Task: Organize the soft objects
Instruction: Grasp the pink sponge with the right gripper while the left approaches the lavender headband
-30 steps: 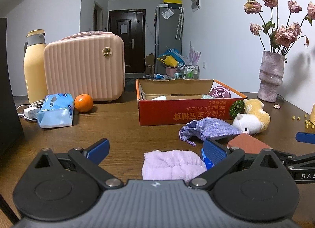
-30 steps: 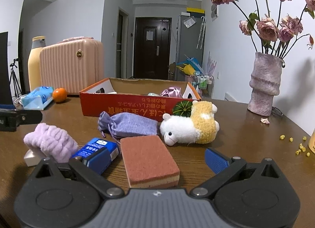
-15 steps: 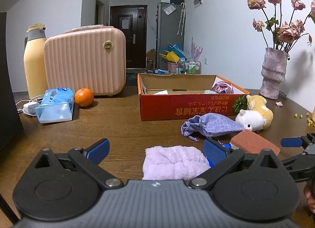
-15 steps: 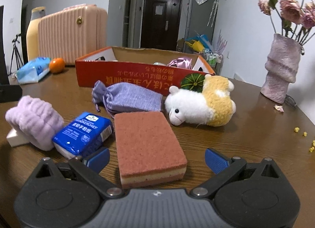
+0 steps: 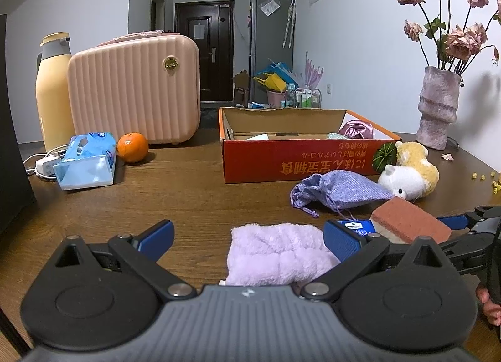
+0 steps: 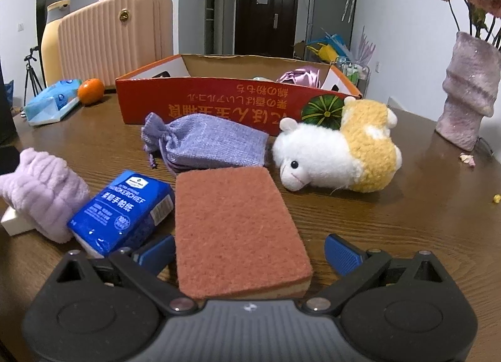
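Note:
A brown sponge (image 6: 238, 230) lies on the table between the fingers of my open right gripper (image 6: 250, 252), which does not squeeze it. To its left lie a blue handkerchief pack (image 6: 125, 208) and a fluffy lilac cloth (image 6: 40, 190). In the left wrist view that lilac cloth (image 5: 278, 255) sits between the fingers of my open left gripper (image 5: 250, 237). A purple drawstring pouch (image 6: 206, 143) and a white-and-yellow plush animal (image 6: 338, 155) lie before the red cardboard box (image 6: 219, 105), which holds a pink satin item (image 6: 300, 77).
A pink ribbed case (image 5: 134, 89), a yellow thermos (image 5: 53, 89), an orange (image 5: 132, 147) and a blue tissue pack (image 5: 86, 160) stand at the left. A vase of dried roses (image 5: 438, 105) stands at the right. Small yellow crumbs (image 5: 483, 177) dot the right edge.
My right gripper has moved forward and down, so the sponge now lies between its fingers. The left gripper has crept slightly closer to the lilac cloth. Both stay open.

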Tool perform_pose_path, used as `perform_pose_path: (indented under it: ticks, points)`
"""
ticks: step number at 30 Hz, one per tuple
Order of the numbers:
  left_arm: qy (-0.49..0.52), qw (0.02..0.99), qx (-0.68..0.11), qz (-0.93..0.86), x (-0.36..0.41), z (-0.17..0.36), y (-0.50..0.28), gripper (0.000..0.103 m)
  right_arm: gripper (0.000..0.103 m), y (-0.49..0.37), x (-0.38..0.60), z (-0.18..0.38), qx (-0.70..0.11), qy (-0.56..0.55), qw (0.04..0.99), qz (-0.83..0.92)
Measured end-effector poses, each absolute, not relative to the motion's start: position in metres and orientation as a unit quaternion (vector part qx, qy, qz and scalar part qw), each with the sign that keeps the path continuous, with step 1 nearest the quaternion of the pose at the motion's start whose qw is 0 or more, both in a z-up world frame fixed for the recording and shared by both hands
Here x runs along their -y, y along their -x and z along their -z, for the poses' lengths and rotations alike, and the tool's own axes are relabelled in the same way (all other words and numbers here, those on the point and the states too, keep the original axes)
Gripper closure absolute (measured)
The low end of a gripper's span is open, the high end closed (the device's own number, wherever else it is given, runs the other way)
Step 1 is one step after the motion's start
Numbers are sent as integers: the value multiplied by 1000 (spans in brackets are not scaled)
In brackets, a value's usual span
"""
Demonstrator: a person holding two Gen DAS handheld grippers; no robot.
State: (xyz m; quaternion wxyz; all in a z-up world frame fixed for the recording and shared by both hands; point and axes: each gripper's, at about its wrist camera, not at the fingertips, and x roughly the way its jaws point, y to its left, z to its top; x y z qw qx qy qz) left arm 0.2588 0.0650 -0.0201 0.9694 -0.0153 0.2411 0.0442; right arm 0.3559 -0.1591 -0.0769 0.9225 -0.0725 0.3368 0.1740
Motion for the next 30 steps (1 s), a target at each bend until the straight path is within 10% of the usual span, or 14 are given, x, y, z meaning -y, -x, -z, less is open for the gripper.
perform_pose_path:
  ticks: [8,30]
  points:
    - [15,969,-242,-45,-65,20,-259,0,31,-350,160,75,-328,60,922,-198]
    - [17,969,-242,-44,-65,21,-260,0,32,-311,180,44,-224,27,961,-160]
